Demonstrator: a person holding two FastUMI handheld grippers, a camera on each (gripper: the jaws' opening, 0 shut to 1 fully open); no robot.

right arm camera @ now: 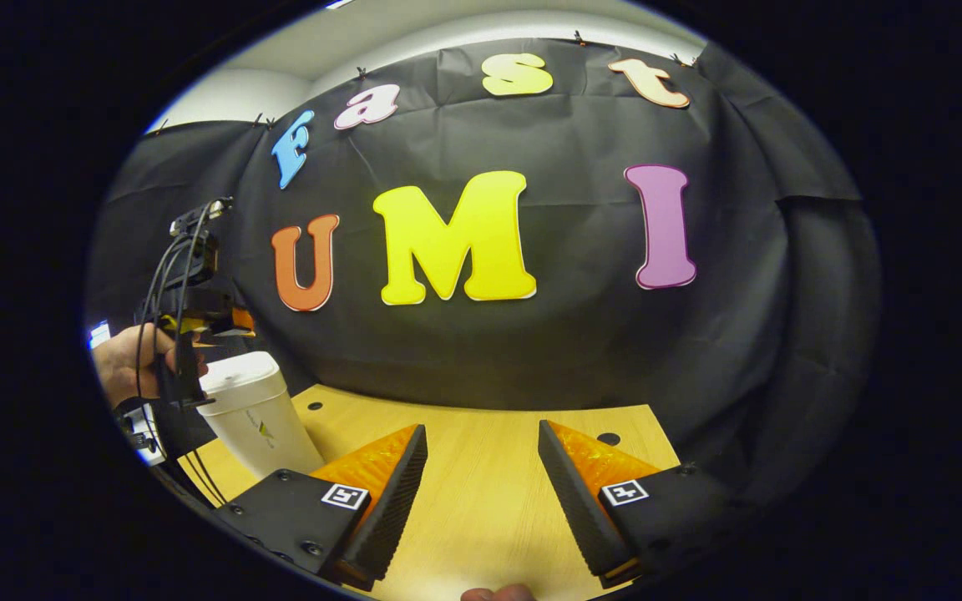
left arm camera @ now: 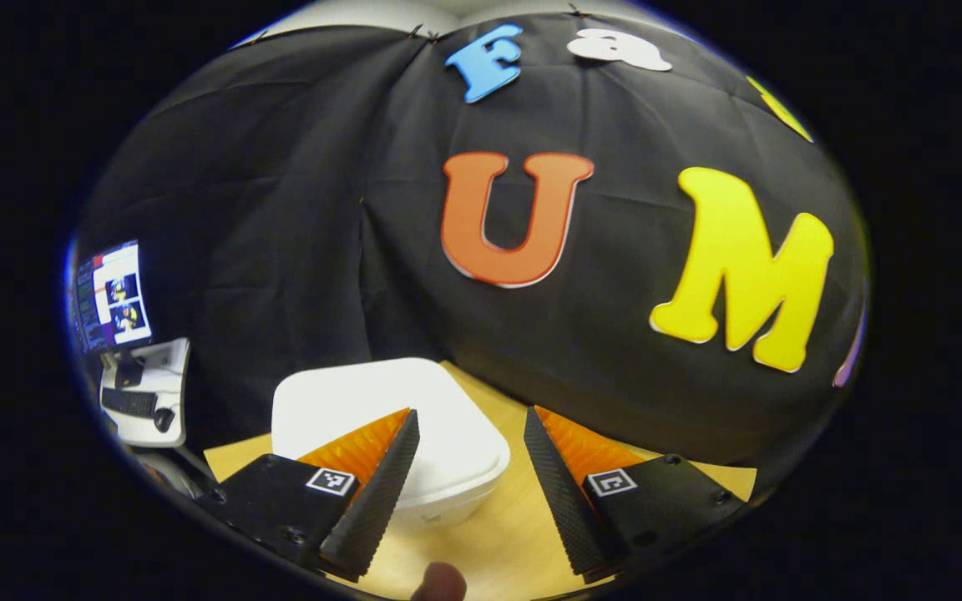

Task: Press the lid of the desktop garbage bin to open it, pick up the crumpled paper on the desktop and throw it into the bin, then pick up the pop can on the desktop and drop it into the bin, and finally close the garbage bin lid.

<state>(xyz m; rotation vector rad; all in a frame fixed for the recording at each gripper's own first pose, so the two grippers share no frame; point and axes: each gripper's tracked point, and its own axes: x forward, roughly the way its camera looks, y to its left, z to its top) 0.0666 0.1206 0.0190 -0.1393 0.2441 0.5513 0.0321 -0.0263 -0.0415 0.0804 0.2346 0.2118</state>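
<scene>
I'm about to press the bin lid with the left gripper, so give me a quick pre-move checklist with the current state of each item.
1. Bin lid shut, ready to press: ok.
2. Left gripper above the lid: ok; its left finger overlaps the lid, the gap sits past the lid's edge.
3. Left gripper empty, fingers apart: ok.
4. Right gripper clear of the bin, open over the table: ok.
5. Bin upright: ok.
6. Paper and can located: cannot tell.

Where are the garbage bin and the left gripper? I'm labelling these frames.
garbage bin (left arm camera: 381, 409): left gripper view, on its closed white lid.
garbage bin (right arm camera: 260, 426): right gripper view, on its side wall.
left gripper (right arm camera: 193, 309): right gripper view, on its body above the bin.
</scene>
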